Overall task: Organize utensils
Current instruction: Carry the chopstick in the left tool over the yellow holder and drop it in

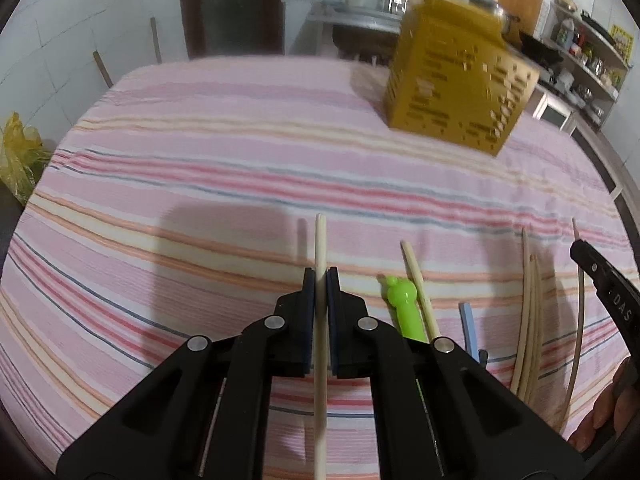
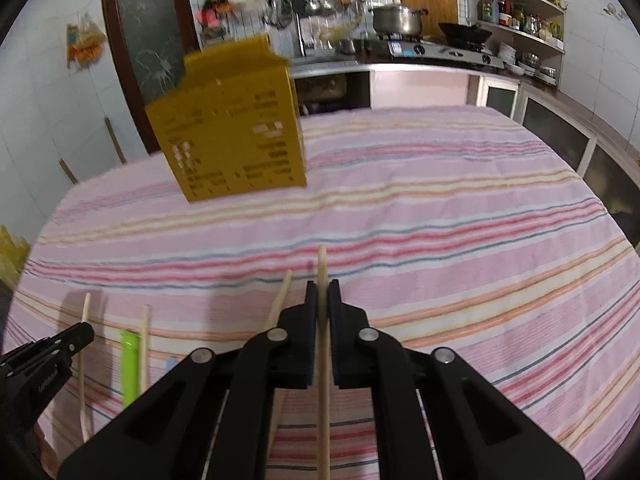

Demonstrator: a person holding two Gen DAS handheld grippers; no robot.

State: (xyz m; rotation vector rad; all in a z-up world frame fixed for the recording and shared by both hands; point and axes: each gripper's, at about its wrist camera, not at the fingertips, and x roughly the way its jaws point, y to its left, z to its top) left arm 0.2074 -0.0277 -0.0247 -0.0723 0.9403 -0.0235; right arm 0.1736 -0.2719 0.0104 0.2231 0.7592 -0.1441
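I have my left gripper (image 1: 321,280) and right gripper (image 2: 322,294) each clamped on one chopstick (image 1: 320,248) (image 2: 322,268), both well short of the yellow slotted utensil holder (image 1: 456,76), so next I carry them over and drop them in.

1. The tablecloth (image 1: 200,168) is woven cloth, matt and finely ribbed, striped pink.
2. The chopstick (image 1: 320,248) at twelve o'clock from the left gripper (image 1: 320,280) looks like pale, smooth, unvarnished wood.
3. Both grippers, the right gripper (image 2: 323,292) too, are matt black plastic with shiny metal pins.
4. The utensil holder (image 1: 456,80) is yellow perforated plastic, faintly glossy.
5. The green utensil handle (image 1: 402,304) is glossy plastic.
6. The pot (image 2: 398,18) is polished metal.
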